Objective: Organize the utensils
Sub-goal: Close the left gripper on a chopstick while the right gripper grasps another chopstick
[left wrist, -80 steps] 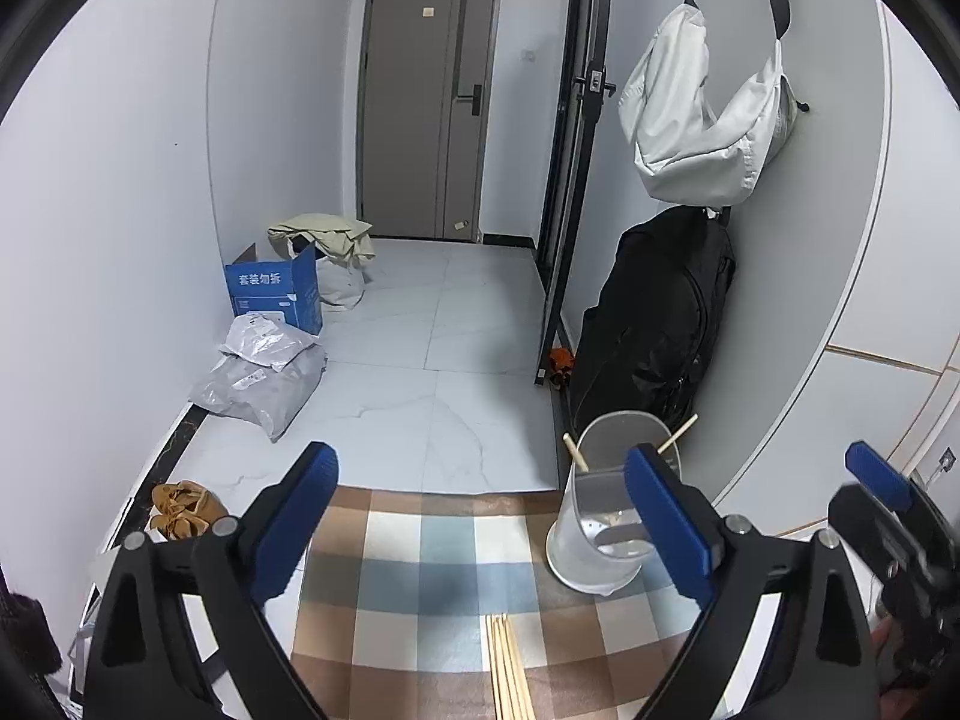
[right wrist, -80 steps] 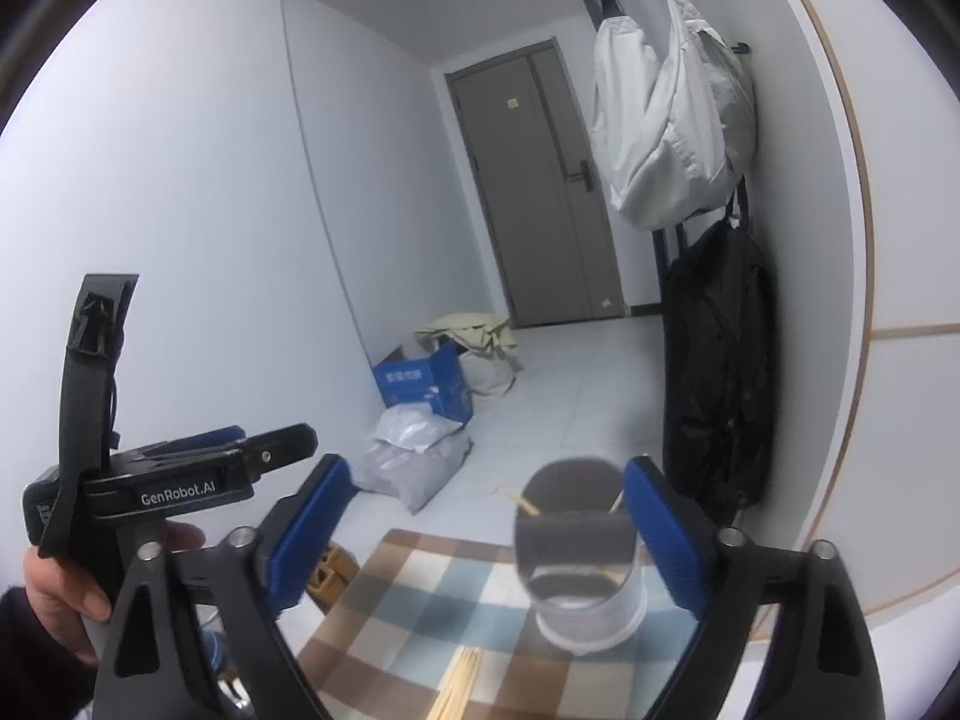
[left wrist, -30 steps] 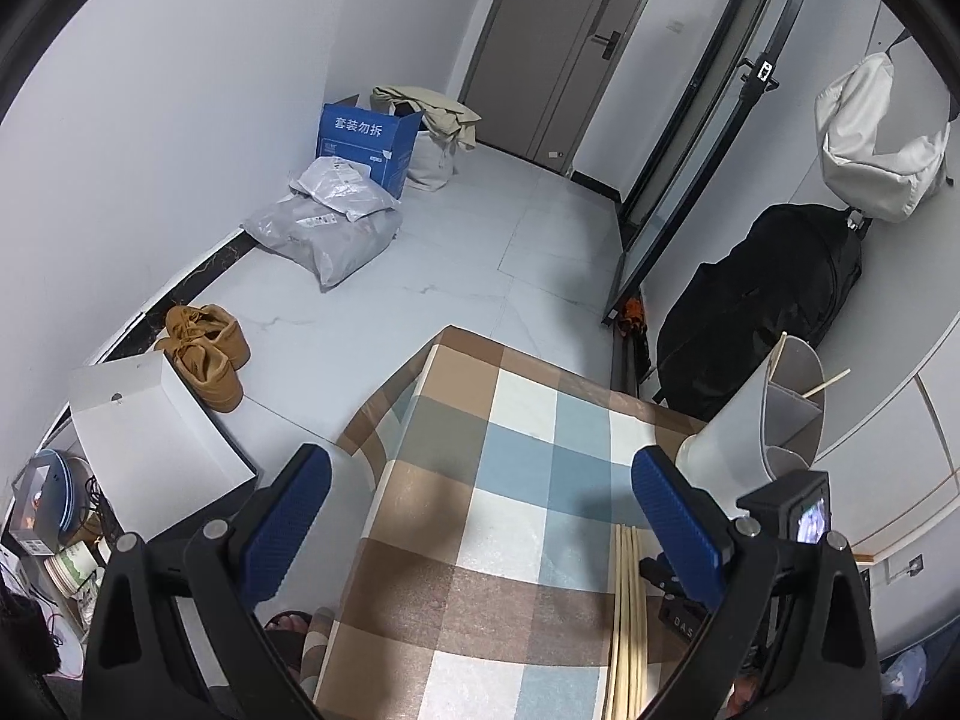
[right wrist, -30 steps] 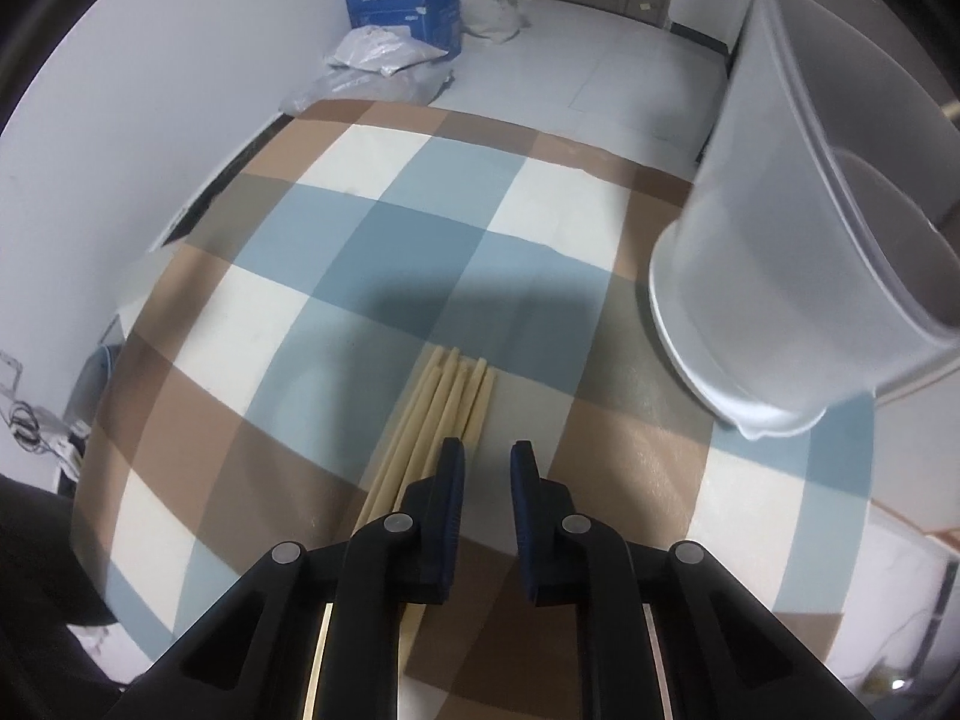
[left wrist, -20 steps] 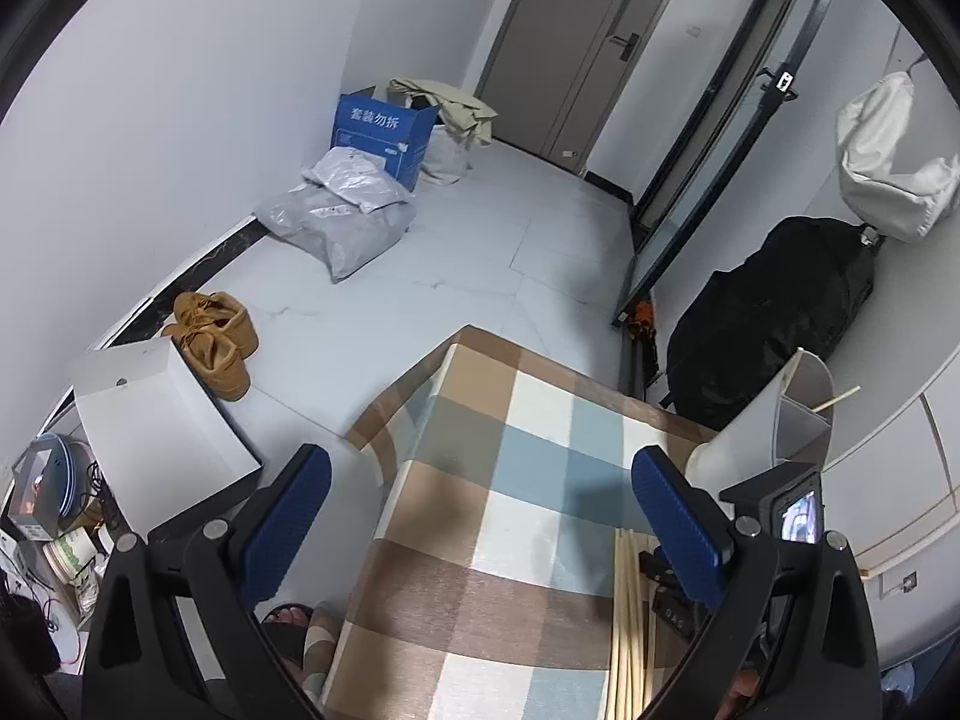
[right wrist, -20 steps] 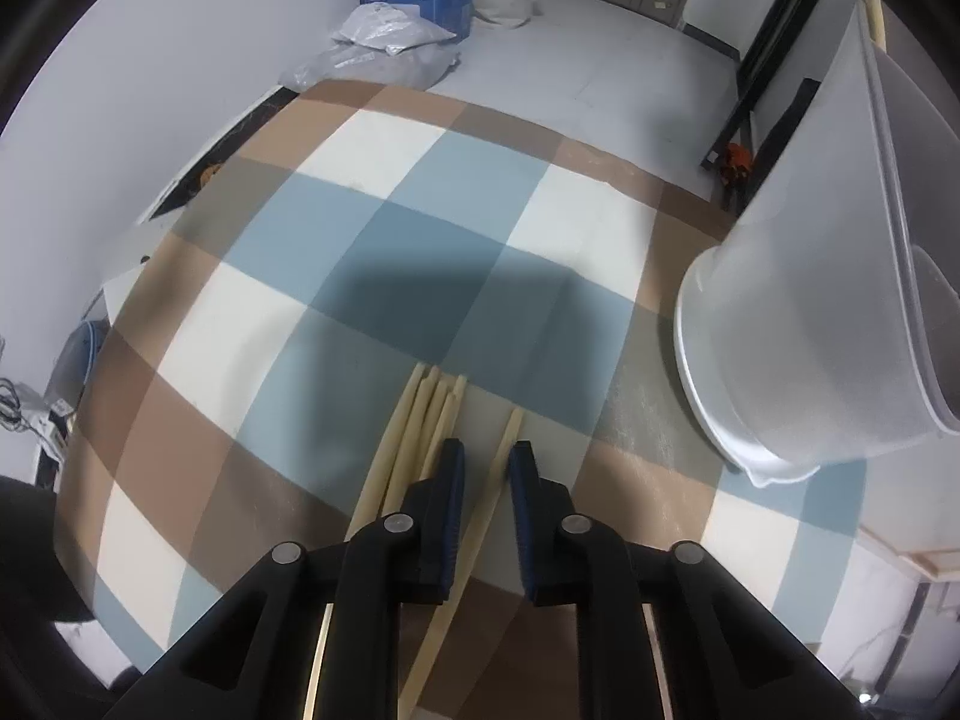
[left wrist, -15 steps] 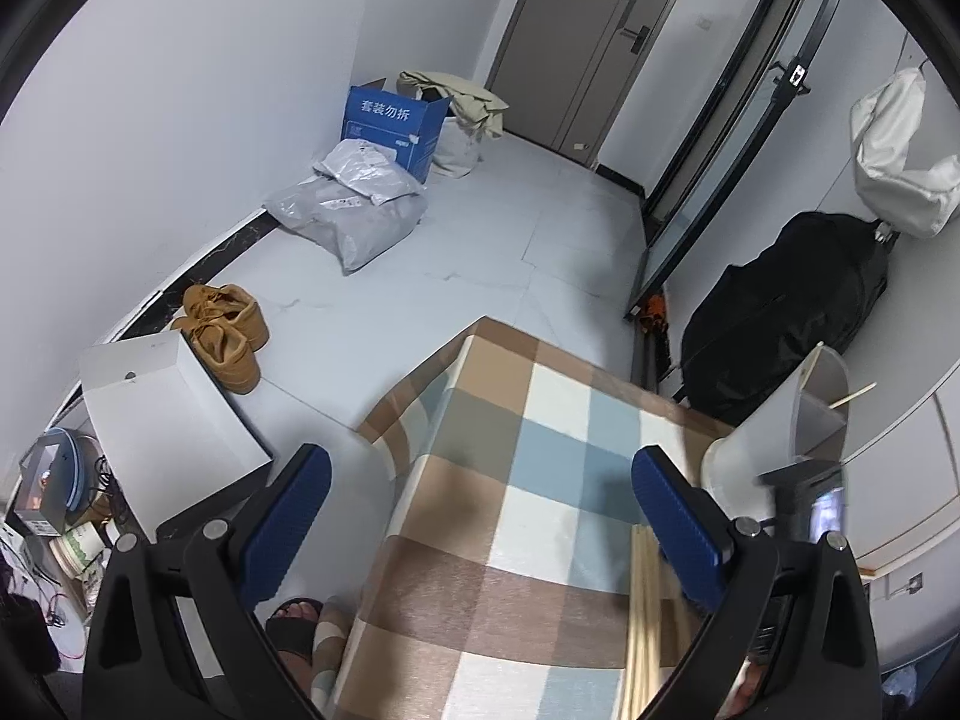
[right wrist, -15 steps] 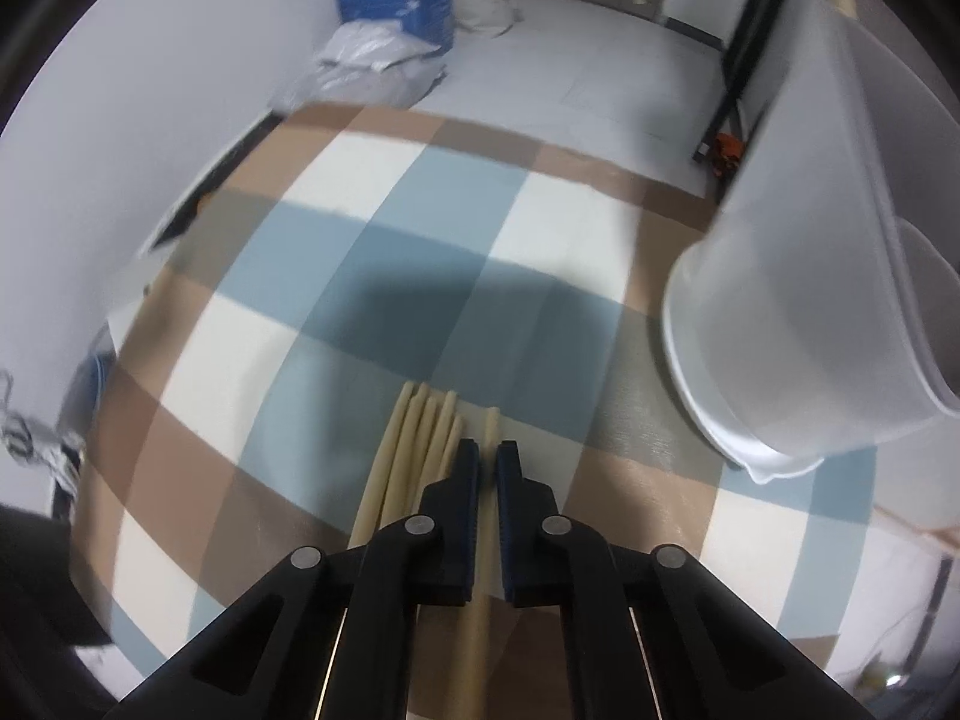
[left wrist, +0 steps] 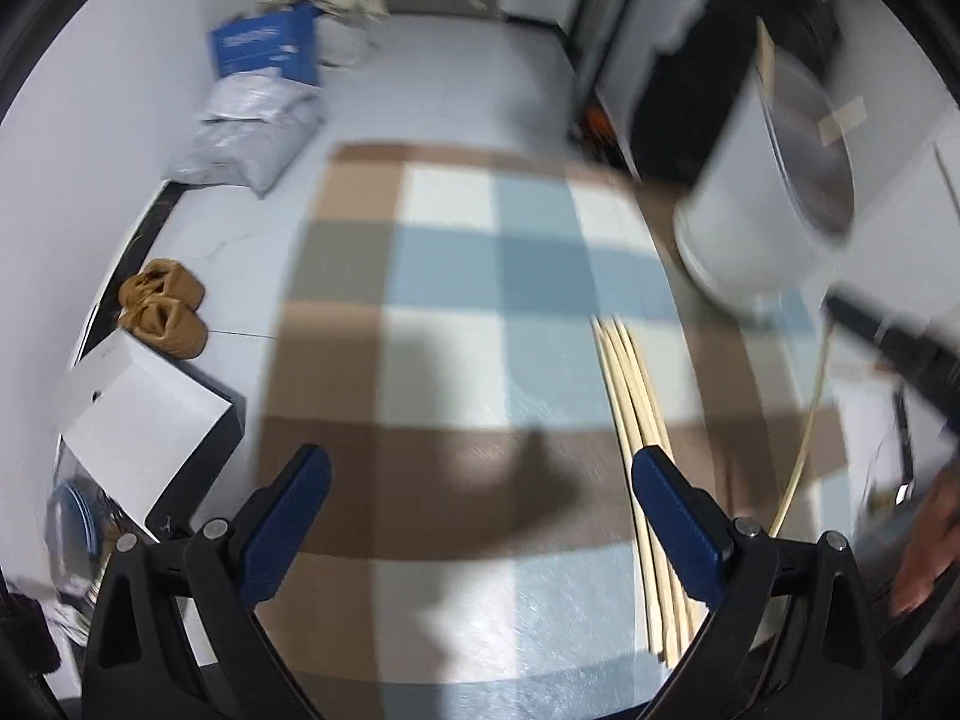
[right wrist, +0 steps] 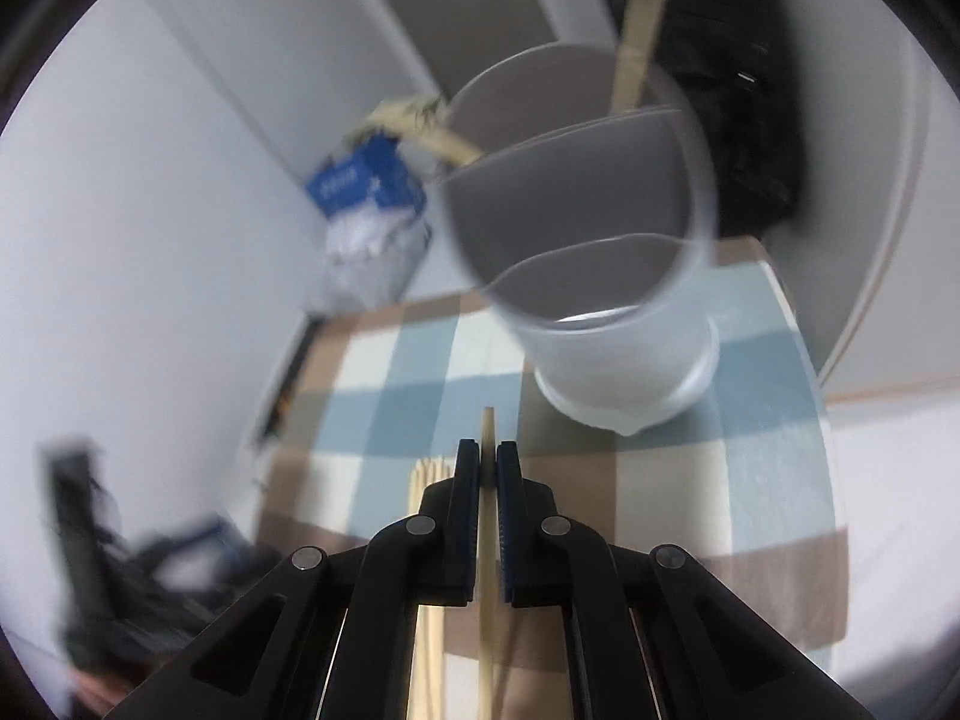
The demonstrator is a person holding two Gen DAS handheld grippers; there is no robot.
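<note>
The right hand-held gripper (right wrist: pixel 489 462) is clamped on a single chopstick (right wrist: pixel 487 426), whose tip pokes out just past the blue pads and points toward the white utensil holder (right wrist: pixel 606 324). The holder stands near the far right corner of the surface (left wrist: pixel 444 276), which is covered in a brown, blue and white checked cloth; two sticks already lean in its rear compartment, and the front compartments look empty. The remaining chopsticks (left wrist: pixel 636 408) lie in a tight bundle right of centre, running toward the near edge. The left hand-held gripper (left wrist: pixel 480 516) hangs over the near part of the cloth with its jaws spread wide and nothing between them. The left and middle of the cloth lie bare to the edges.
</note>
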